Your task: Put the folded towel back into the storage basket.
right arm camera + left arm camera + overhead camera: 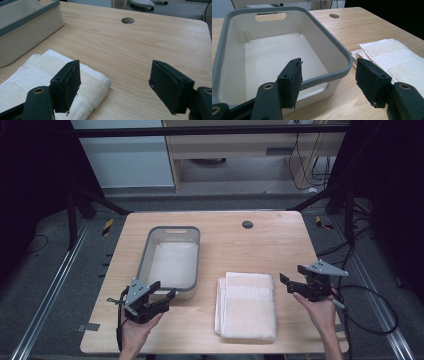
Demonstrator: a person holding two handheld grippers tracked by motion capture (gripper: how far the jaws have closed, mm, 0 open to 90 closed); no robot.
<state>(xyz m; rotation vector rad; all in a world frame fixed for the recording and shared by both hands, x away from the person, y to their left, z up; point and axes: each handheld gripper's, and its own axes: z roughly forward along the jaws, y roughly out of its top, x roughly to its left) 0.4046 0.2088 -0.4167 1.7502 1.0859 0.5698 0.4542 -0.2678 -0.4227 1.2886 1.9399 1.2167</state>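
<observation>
A person stands at a wooden table (260, 245) with a two-jaw gripper in each hand. Both grippers hover just above the near part of the table, jaws spread wide, holding nothing.

A folded white towel (246, 305) lies flat between the two grippers, closer to the right gripper (295, 281). From that gripper, the towel sits just to its left and slightly below, with the nearest long edge a short reach away. In the right gripper view, the towel's far corner (100, 81) lies just beyond the left jaw, while the right jaw hangs over bare wood. The towel's long axis runs away from the person, toward the far end of the table, so the right gripper faces its long side.

The left gripper (162, 292) hovers at the near end of a bin (145, 255), a cream tub with a grey rim. In the left gripper view, one jaw sits over the bin's near rim (332, 73) and the other over the table beside it, with the towel (392, 58) off to its right, apart from the jaws. The bin is empty. Its long axis also runs away from the person, parallel to the towel, and the two lie side by side, near but not touching.

The right gripper looks better placed to take the towel first.
</observation>
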